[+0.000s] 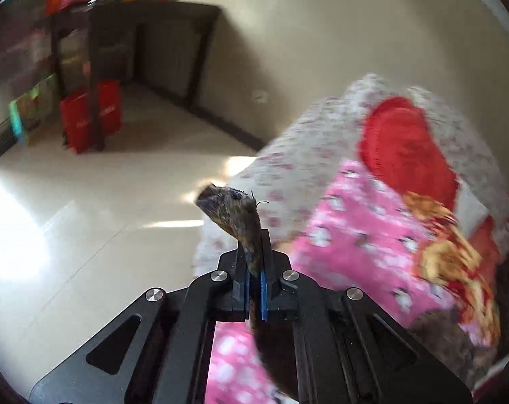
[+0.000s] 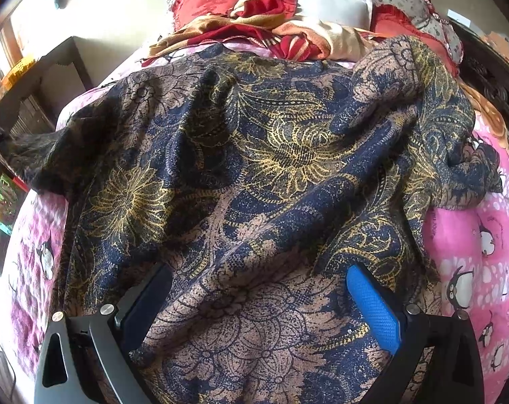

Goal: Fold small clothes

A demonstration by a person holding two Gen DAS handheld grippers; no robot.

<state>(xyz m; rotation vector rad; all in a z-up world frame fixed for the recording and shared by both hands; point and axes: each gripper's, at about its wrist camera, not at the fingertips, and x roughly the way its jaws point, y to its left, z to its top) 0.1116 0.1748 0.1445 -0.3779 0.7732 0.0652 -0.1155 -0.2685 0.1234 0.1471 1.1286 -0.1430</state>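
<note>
A dark blue garment with gold and tan flower print (image 2: 254, 175) lies spread and rumpled over the pink penguin bedspread (image 2: 483, 262). My right gripper (image 2: 258, 282) is open, its blue-padded fingers (image 2: 372, 303) wide apart just above the near part of the garment. My left gripper (image 1: 253, 252) is shut on a corner of the garment (image 1: 231, 208), which sticks up between its fingers; it holds this corner raised at the bed's left edge. That pulled-out corner shows at the far left in the right wrist view (image 2: 15, 148).
A red ruffled pillow (image 2: 234, 0) and a red and gold blanket (image 2: 271, 33) lie at the head of the bed. A dark desk (image 1: 146, 47) with red bags (image 1: 89, 118) stands across the tiled floor (image 1: 86, 219). A dark headboard (image 2: 490, 74) runs along the right.
</note>
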